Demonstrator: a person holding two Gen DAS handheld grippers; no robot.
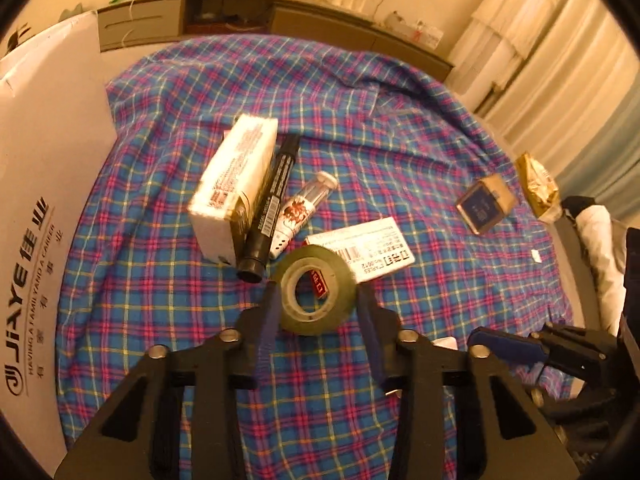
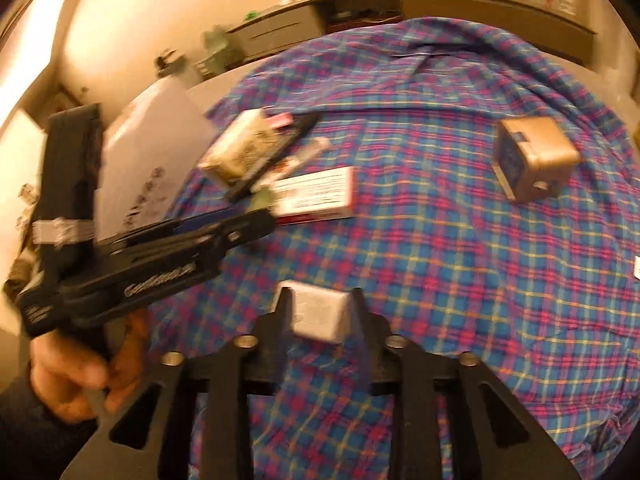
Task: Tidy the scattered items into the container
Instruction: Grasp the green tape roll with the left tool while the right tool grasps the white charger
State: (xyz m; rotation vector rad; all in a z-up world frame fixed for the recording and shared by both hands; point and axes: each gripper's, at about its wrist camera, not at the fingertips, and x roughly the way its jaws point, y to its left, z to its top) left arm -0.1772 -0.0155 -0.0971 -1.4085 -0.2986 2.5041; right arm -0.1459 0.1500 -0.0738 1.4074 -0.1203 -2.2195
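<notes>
White carton (image 1: 44,184) beside plaid cloth (image 1: 400,128), contents hidden

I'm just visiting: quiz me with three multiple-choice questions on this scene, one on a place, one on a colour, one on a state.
1. The black marker lies: A between the white box and the small tube; B on the gold cube; C on the cardboard box.
2. The cloth is: A plain white; B blue-pink plaid; C green.
3. The tape roll is: A inside the cardboard box; B between the left gripper's jaws; C stacked on the marker.
A: box and tube flank it. B: checked throughout. B: jaws flank it.
</notes>
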